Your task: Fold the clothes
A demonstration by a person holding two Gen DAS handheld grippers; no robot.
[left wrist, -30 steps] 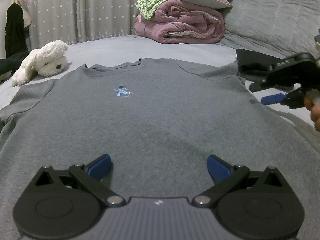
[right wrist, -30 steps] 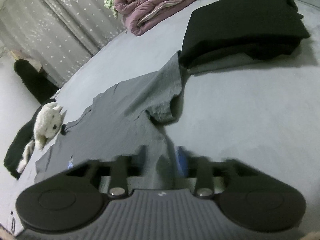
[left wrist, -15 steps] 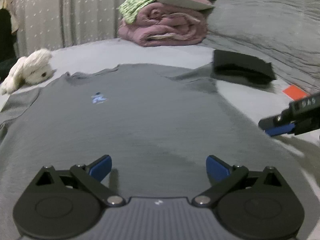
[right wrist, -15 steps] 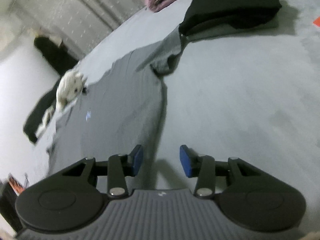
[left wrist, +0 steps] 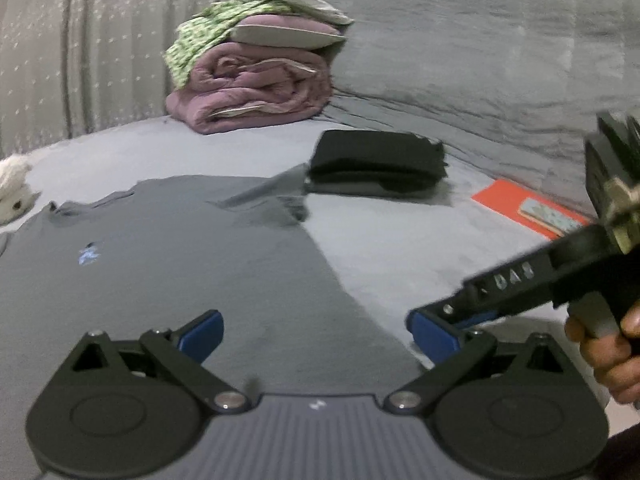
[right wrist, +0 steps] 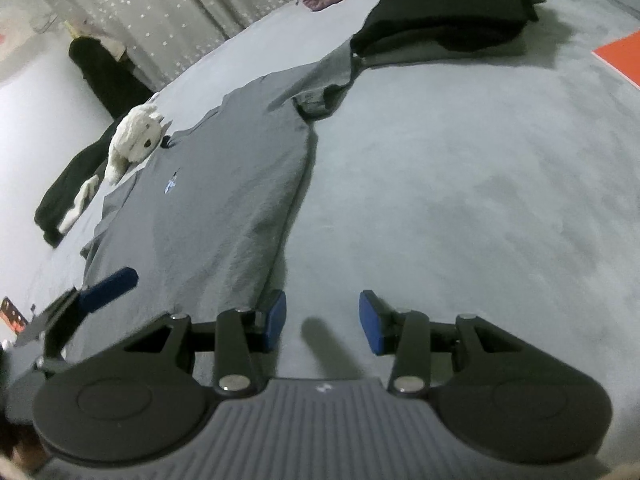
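A grey T-shirt [left wrist: 168, 264] with a small blue chest print lies spread flat, front up, on the grey bed; it also shows in the right wrist view [right wrist: 216, 200]. My left gripper [left wrist: 316, 332] is open and empty, low over the shirt's lower right hem. My right gripper [right wrist: 322, 320] is open and empty, just off the shirt's right bottom corner, its left pad at the hem edge. The right gripper also shows in the left wrist view [left wrist: 444, 320], close beside my left one. One sleeve [right wrist: 320, 80] reaches under a black folded garment.
A folded black garment [left wrist: 380, 160] lies beyond the shirt. An orange card with a phone [left wrist: 532, 208] lies to the right. A pink quilt stack [left wrist: 256, 88] sits by the curtain. A white plush toy [right wrist: 136, 140] and dark clothing [right wrist: 68, 192] lie at the shirt's left.
Both grippers have moved toward the shirt's lower right corner. The right gripper's jaws opened wider and it let go of the shirt fabric it was on one second ago.
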